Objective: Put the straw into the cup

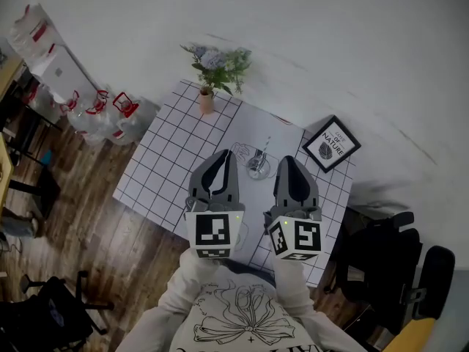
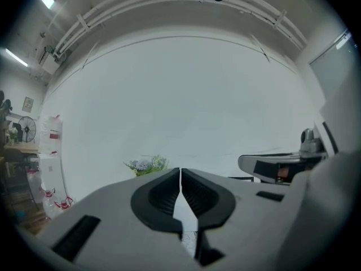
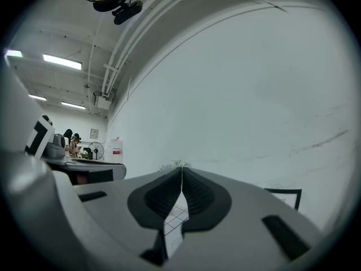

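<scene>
Just beyond our fingers (image 2: 161, 193), cup (image 1: 257, 167) on worktop (image 1: 176, 160); left gripper (image 1: 223, 157), right gripper (image 1: 288, 160) closed tight, empty. We risk knocking cup if reaching in unopened.

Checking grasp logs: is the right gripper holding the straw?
No, the right gripper is shut, with nothing between its jaws.

Table (image 1: 167, 161) white, black grid; picture frame (image 1: 331, 144) black; floor (image 1: 95, 240) brown wood.

Clear glass cup (image 1: 258, 167), smooth matt tablecloth (image 1: 176, 160) — faintly glossy wooden floor (image 1: 110, 259)
</scene>
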### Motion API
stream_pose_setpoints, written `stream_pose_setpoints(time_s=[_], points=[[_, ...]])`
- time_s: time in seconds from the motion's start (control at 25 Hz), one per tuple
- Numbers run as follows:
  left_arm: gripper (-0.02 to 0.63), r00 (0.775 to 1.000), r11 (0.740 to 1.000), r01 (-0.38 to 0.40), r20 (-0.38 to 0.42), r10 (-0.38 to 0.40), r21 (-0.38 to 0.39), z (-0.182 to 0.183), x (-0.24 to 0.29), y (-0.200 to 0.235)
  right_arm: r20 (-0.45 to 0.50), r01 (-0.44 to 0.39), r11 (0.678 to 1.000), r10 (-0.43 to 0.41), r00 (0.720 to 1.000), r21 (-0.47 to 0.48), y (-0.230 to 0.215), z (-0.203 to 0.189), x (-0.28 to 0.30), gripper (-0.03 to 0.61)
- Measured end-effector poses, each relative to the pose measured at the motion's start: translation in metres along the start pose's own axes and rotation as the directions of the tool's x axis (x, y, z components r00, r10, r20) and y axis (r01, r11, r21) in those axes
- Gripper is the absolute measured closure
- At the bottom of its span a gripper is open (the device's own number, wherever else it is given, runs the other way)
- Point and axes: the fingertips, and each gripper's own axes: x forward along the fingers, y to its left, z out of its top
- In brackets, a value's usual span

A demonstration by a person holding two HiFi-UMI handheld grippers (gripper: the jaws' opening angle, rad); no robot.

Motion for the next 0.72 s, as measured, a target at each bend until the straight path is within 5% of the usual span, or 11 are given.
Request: stream_pose_setpoints(time_s=[0.72], points=[[0.603,1.0,1.0,-0.002,0.021,0.002,0.003,0.0107,-0.0033,0.0052,0.013,-0.003,1.0,0.003,1.0,-0.014,0.005,0.0074,0.0005,0.574]])
